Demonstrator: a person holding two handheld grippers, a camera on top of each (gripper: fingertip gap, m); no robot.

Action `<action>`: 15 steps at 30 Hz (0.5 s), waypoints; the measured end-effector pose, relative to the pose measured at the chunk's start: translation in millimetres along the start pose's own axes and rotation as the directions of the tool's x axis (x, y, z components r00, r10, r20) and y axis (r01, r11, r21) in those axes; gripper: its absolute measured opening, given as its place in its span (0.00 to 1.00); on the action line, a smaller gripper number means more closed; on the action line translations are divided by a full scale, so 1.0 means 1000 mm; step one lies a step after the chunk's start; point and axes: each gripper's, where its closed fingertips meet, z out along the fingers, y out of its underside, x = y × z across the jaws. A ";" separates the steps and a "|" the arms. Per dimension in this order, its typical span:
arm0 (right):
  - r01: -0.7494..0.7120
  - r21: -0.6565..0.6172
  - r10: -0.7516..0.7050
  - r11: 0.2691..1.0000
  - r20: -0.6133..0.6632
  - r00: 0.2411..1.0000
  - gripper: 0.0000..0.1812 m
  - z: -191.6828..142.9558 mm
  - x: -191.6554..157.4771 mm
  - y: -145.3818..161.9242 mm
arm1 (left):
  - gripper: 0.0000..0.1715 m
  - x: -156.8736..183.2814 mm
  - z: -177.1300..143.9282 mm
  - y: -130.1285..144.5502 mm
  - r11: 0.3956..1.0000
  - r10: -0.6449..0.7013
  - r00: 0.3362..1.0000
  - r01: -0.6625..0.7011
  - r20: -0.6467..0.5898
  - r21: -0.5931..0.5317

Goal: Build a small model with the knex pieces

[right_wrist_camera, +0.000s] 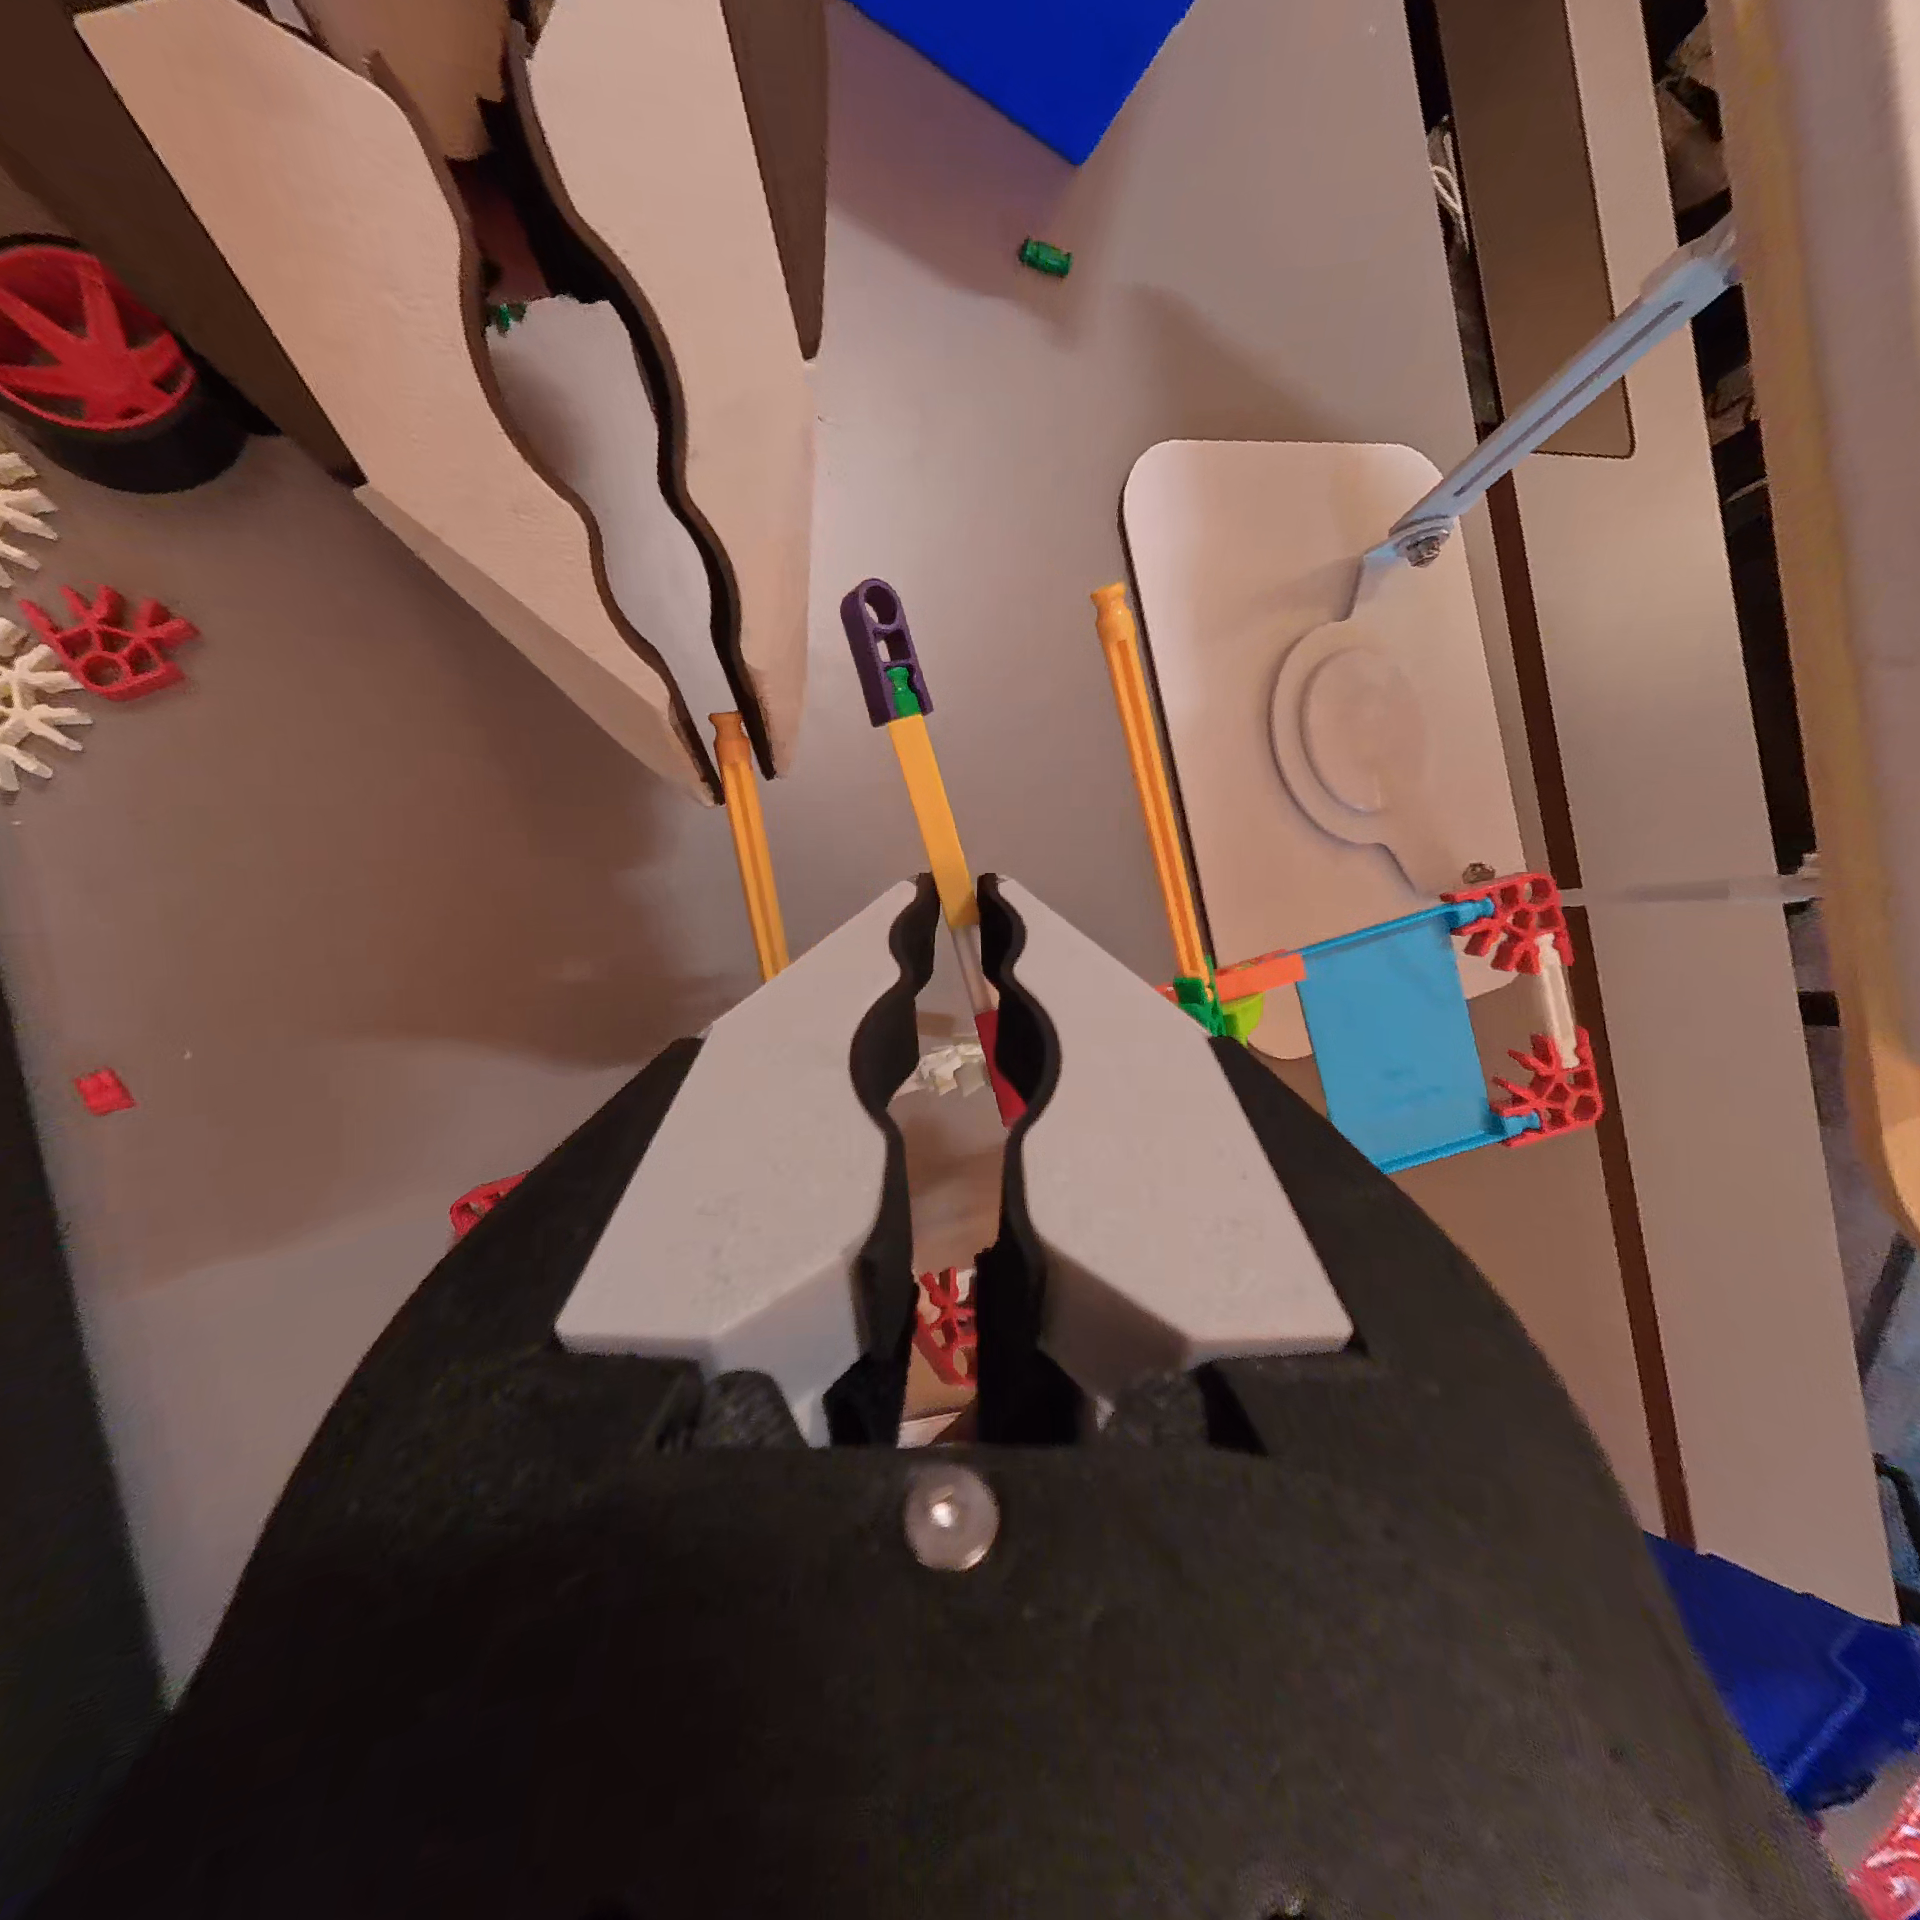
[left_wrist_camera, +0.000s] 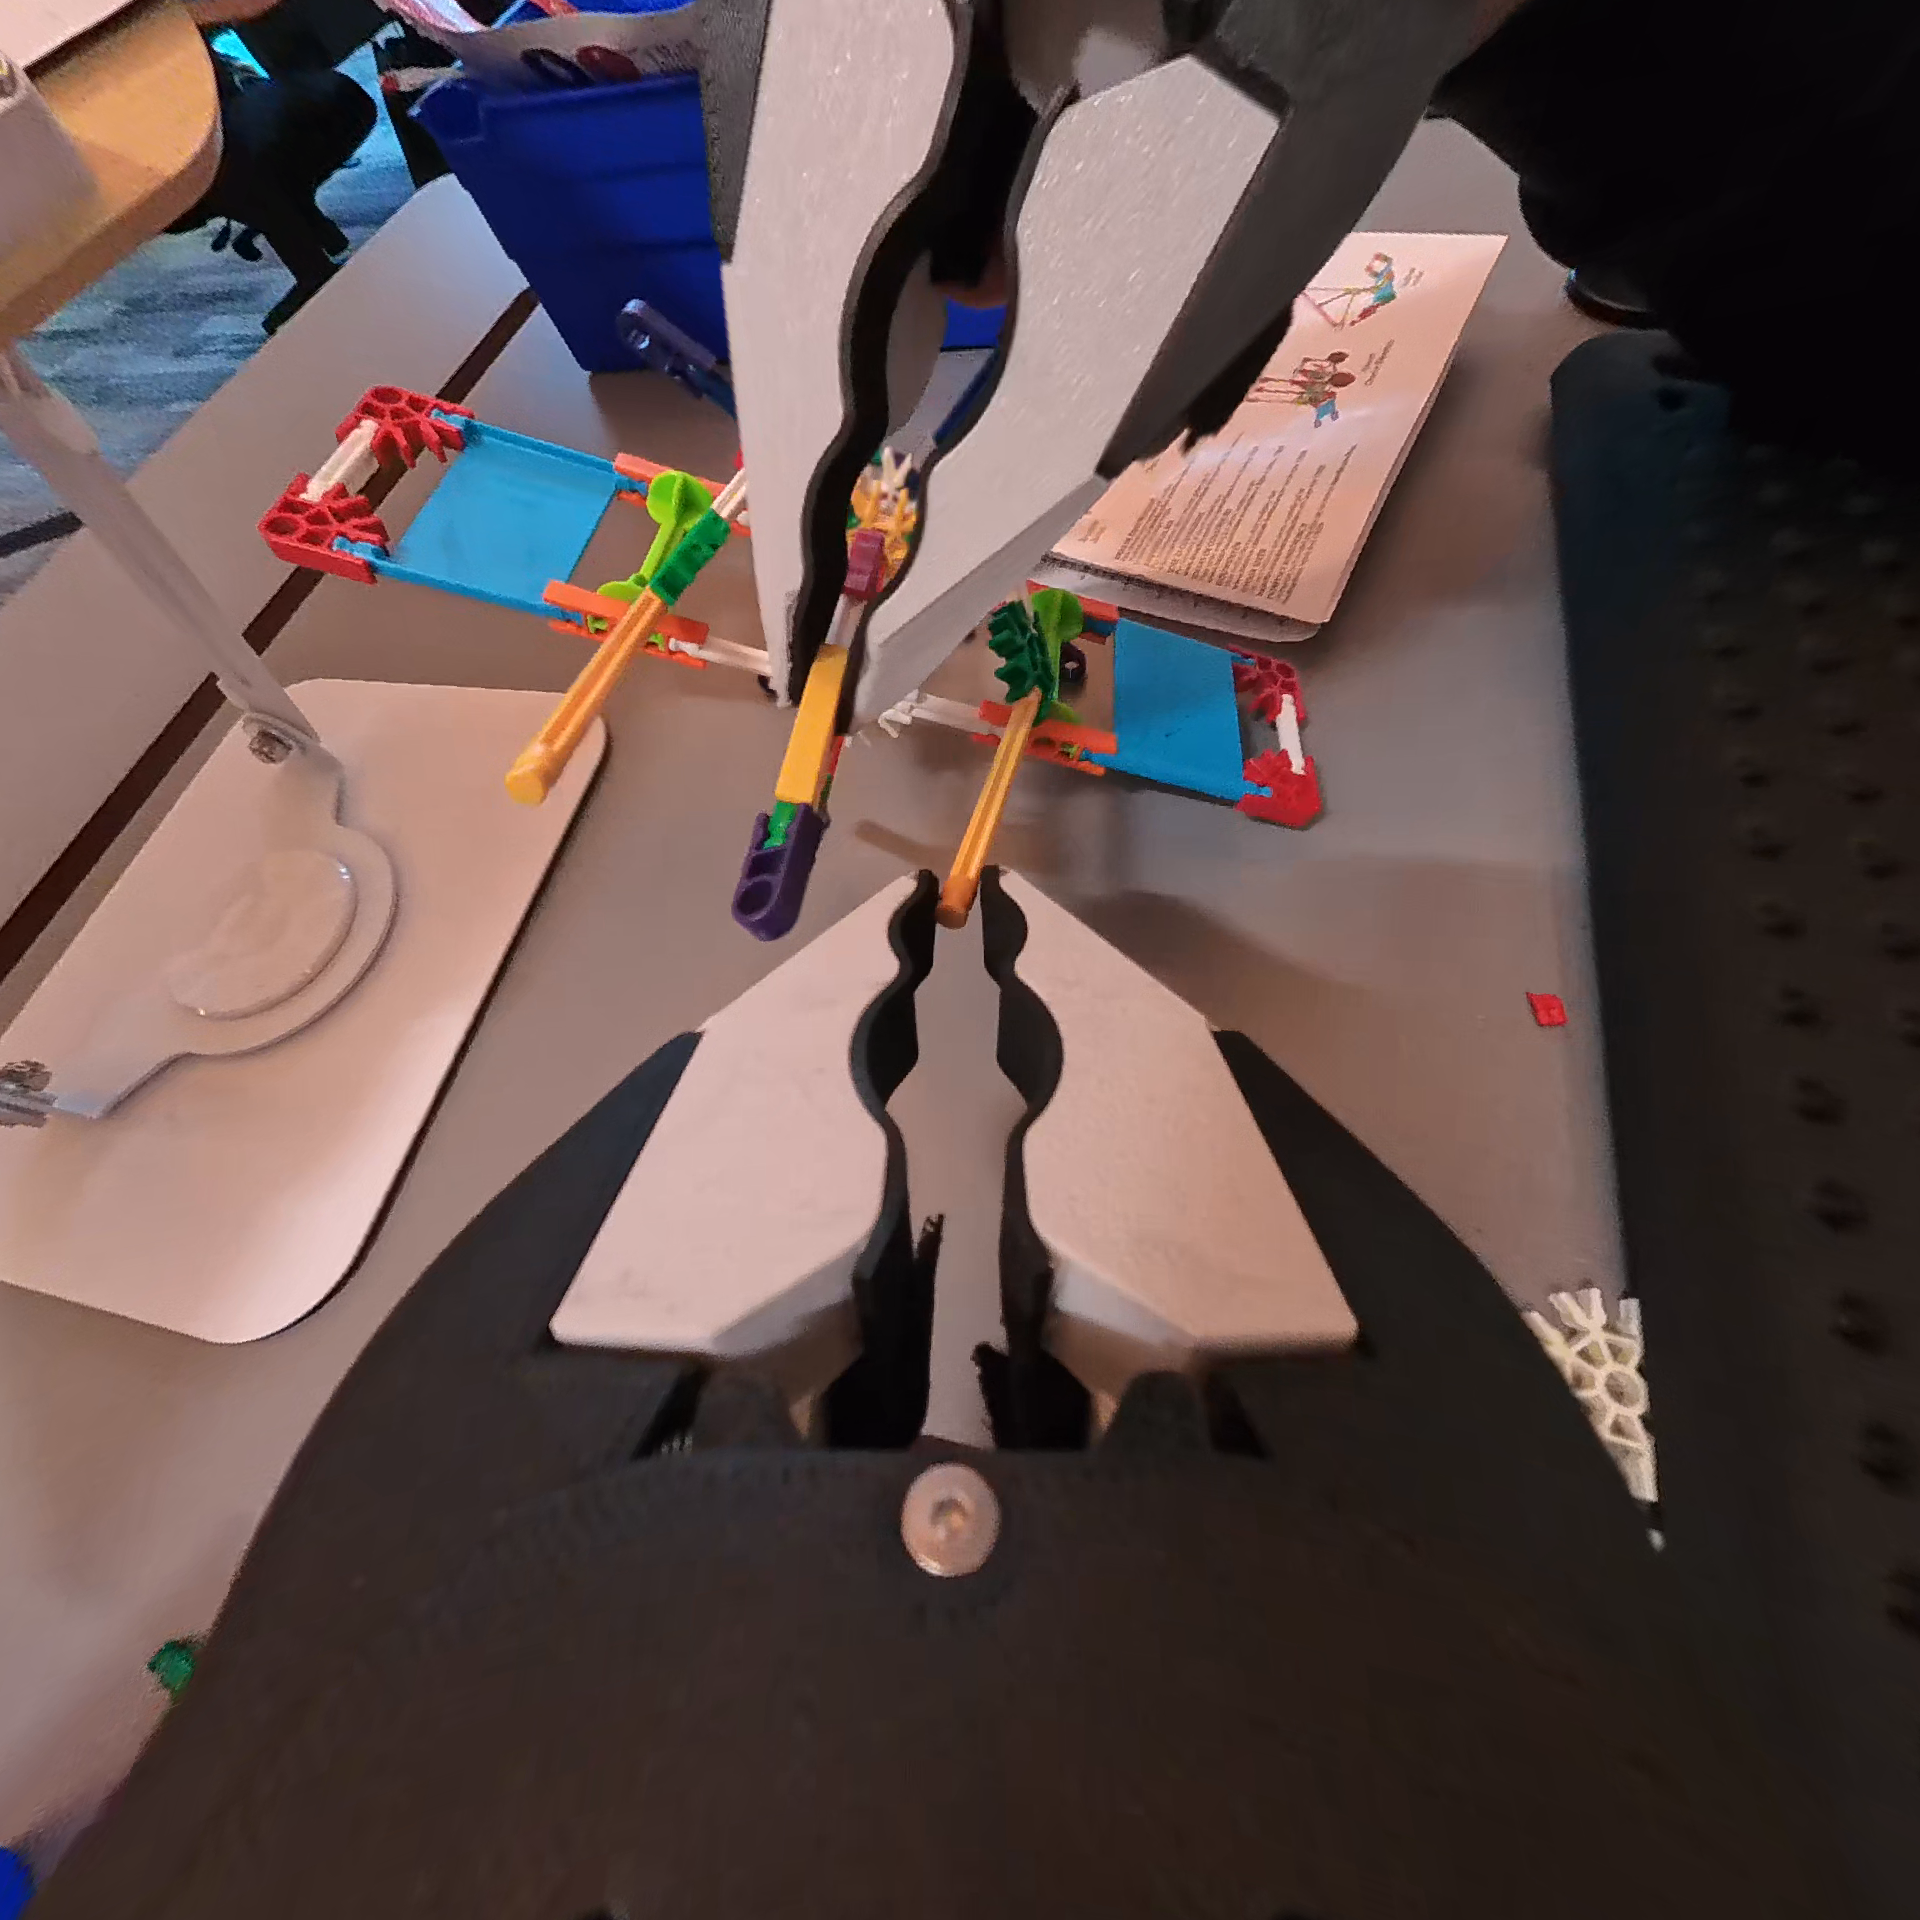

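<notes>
A toy construction model lies on the grey table (left_wrist_camera: pixel 1351 935), with blue panels (left_wrist_camera: pixel 499 514), red connectors (left_wrist_camera: pixel 400 421), green gears (left_wrist_camera: pixel 1023 644) and orange rods. My left gripper (left_wrist_camera: pixel 954 888) is shut on the near end of the model's right orange rod (left_wrist_camera: pixel 992 790). My right gripper (left_wrist_camera: pixel 821 686) comes down from above and is shut on a yellow rod (left_wrist_camera: pixel 816 727) tipped with a purple connector (left_wrist_camera: pixel 774 873). In the right wrist view my right gripper (right_wrist_camera: pixel 956 888) clamps the yellow rod (right_wrist_camera: pixel 930 800), and my left gripper (right_wrist_camera: pixel 743 769) pinches the orange rod (right_wrist_camera: pixel 750 842) beside it.
A blue bin (left_wrist_camera: pixel 592 208) and an open booklet (left_wrist_camera: pixel 1278 447) sit behind the model. A white stand base (left_wrist_camera: pixel 260 987) lies at the left. Loose pieces lie around: a white connector (left_wrist_camera: pixel 1605 1382), a red wheel (right_wrist_camera: pixel 94 353), a red connector (right_wrist_camera: pixel 109 644), a small green piece (right_wrist_camera: pixel 1044 255). Tip to tip, the grippers are about 4 cm apart. The red wheel (right_wrist_camera: pixel 94 353) is about equally far from each gripper, around 20 cm.
</notes>
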 end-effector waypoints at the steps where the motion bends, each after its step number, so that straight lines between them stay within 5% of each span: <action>1: 0.009 -0.001 -0.009 1.000 -0.005 1.000 0.03 0.000 0.000 0.000 | 0.04 -0.001 0.000 0.001 1.000 0.006 1.000 -0.006 0.009 -0.002; 10: 0.027 -0.012 -0.028 1.000 -0.048 0.998 0.03 0.003 0.004 0.000 | 0.09 -0.022 -0.032 -0.020 0.994 -0.016 0.997 0.007 0.074 0.109; 15: 0.035 -0.012 -0.035 0.999 -0.049 0.998 0.03 0.004 0.003 0.000 | 0.12 -0.039 -0.024 -0.005 0.995 -0.074 0.990 0.066 0.116 0.077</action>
